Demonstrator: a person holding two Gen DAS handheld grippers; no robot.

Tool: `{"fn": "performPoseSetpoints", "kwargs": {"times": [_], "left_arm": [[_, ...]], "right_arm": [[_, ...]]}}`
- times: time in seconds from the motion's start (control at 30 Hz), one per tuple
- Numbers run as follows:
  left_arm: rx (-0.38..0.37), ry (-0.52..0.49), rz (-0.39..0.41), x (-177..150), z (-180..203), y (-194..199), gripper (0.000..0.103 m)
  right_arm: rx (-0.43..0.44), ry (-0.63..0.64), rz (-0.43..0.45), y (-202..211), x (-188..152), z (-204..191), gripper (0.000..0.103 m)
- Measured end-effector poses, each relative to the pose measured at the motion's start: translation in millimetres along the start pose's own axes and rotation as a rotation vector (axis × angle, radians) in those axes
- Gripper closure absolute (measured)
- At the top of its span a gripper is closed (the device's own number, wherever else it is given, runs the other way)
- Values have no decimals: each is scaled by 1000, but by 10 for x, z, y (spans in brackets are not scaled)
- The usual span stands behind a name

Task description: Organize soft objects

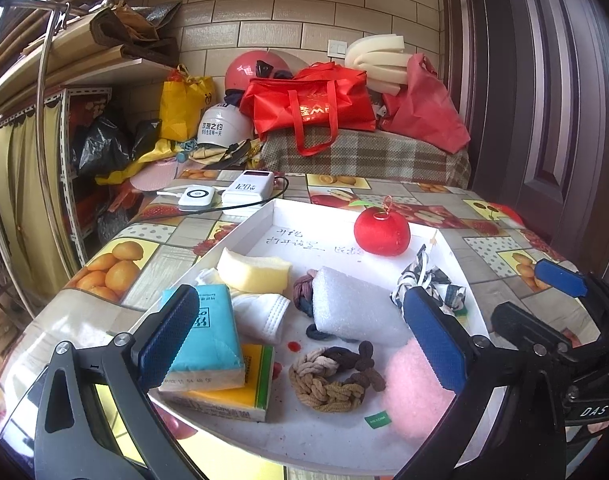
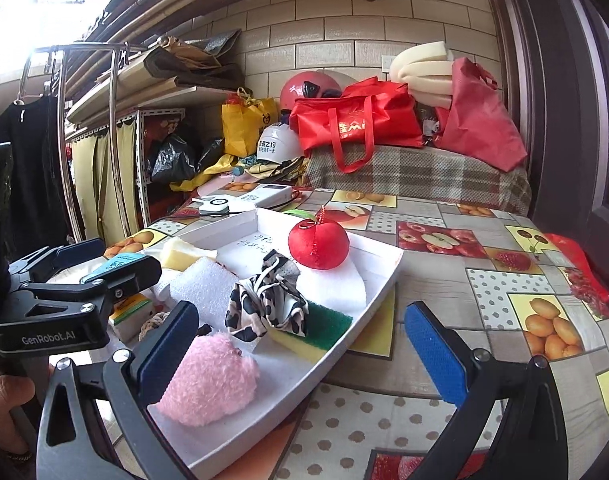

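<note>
White tray (image 1: 264,216) of soft things on a fruit-print tablecloth (image 1: 152,248), 2 grippers wide open above it.

Left wrist view: the left gripper (image 1: 304,332) grips nothing; a teal tissue pack (image 1: 212,332) sits at its left pad, a foam block (image 1: 356,308) and braided hair ties (image 1: 328,376) between the jaws. A power bank (image 1: 244,192) reads "120". Right wrist view: the right gripper (image 2: 304,352), also empty, has a pink plush (image 2: 212,380) beside its left pad; the other gripper's body reads "GenRobot.AI".

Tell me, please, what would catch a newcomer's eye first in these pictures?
Probably the red plush apple at the far end of the white tray, then the fluffy pink pouf at its near corner. Both open grippers, left and right, hover over the tray's crowd of soft things.
</note>
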State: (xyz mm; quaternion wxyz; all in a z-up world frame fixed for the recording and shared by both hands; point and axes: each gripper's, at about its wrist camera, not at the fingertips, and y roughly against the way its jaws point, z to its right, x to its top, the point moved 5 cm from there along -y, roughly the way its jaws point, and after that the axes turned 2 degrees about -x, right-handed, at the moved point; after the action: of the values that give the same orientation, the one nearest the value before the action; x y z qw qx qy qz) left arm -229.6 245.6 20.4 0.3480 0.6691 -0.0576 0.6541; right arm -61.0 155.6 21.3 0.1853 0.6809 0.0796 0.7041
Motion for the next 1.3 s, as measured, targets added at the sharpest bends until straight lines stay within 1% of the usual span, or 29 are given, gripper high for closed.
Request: {"fn": "performPoseSetpoints", "kwargs": {"times": [0.1, 0.17, 0.27, 0.33, 0.4, 0.47, 0.53, 0.6, 0.63, 0.7, 0.73, 0.83, 0.93, 1.1, 1.3], "left_arm": [[37, -6, 9, -34, 26, 115, 0], [40, -11, 28, -44, 60, 215, 0], [38, -25, 61, -79, 158, 388, 0], [84, -20, 80, -127, 208, 524, 0], [121, -22, 95, -159, 276, 661, 0], [113, -44, 124, -153, 367, 778, 0], [89, -56, 149, -158, 451, 869, 0], [98, -66, 143, -180, 518, 900, 0], [122, -74, 124, -199, 547, 890, 0], [198, -94, 70, -251, 594, 850, 0], [208, -104, 49, -276, 620, 838, 0], [161, -108, 25, -325, 684, 841, 0], [158, -121, 4, -362, 736, 839, 0], [177, -149, 15, -368, 802, 862, 0], [173, -149, 32, -368, 809, 896, 0]], "right_arm": [[-26, 10, 34, 187, -29, 47, 0], [-55, 27, 56, 322, -52, 75, 0], [-73, 25, 81, 542, -83, 135, 0], [-95, -7, 109, 714, -88, 228, 0], [-160, -52, 132, 911, -89, 356, 0], [-204, -129, 148, 1090, -152, 507, 0], [-202, -174, 131, 1194, -223, 607, 0], [-246, -171, 130, 1286, -262, 674, 0], [-275, -165, 139, 1343, -293, 702, 0], [-322, -161, 159, 1428, -319, 757, 0], [-326, -163, 161, 1446, -330, 781, 0], [-328, -199, 152, 1467, -367, 863, 0], [-332, -238, 147, 1468, -393, 937, 0], [-323, -257, 162, 1518, -420, 961, 0], [-295, -216, 199, 1582, -399, 863, 0]]}}
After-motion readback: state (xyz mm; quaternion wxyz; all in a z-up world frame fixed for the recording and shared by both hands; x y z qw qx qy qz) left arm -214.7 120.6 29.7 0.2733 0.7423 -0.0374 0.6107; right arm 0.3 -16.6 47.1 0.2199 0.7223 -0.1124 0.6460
